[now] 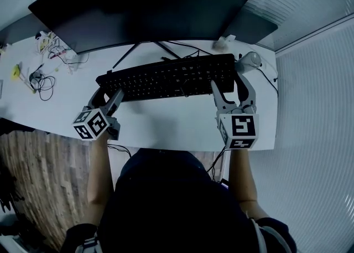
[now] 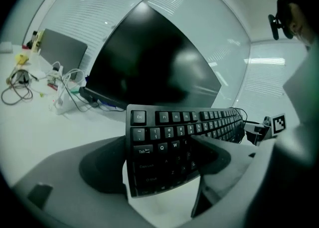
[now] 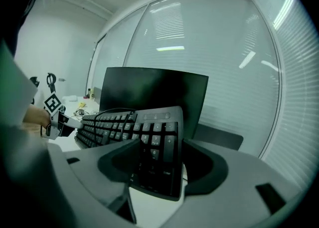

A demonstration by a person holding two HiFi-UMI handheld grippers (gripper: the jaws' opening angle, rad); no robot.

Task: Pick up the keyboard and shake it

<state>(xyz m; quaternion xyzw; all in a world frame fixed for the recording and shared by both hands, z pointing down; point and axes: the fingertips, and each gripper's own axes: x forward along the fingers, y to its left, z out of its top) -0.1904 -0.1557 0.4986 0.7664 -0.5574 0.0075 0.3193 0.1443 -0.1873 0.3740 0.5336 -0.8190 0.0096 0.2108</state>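
The white surface (image 1: 166, 124) is carrying everything, and one big dark monitor (image 1: 144, 8) is standing at its far side. One black keyboard (image 1: 166, 77) is lying in front of the monitor, running left to right, with a slight slant. Whether it is already hanging clear of the surface I cannot tell.

Two tools are working on it, one at each short end. The left tool (image 1: 109, 92) is closing on the keyboard's left end, with one jaw lying over the letter keys and the other sitting against the outer edge. The right tool (image 1: 229, 80) is gripping the number-pad end the same way, its jaws standing wide around it.

To do the lift well, both ends should be rising together and level, since a long, stiff board is likely to twist out if one side is leading. The shaking should probably be starting small, with the trailing cable getting some slack.

Smaller things: one tangle of cables (image 1: 41, 83) at far left, and one small grey thing, likely a mouse (image 1: 251, 59), just beyond the right end.
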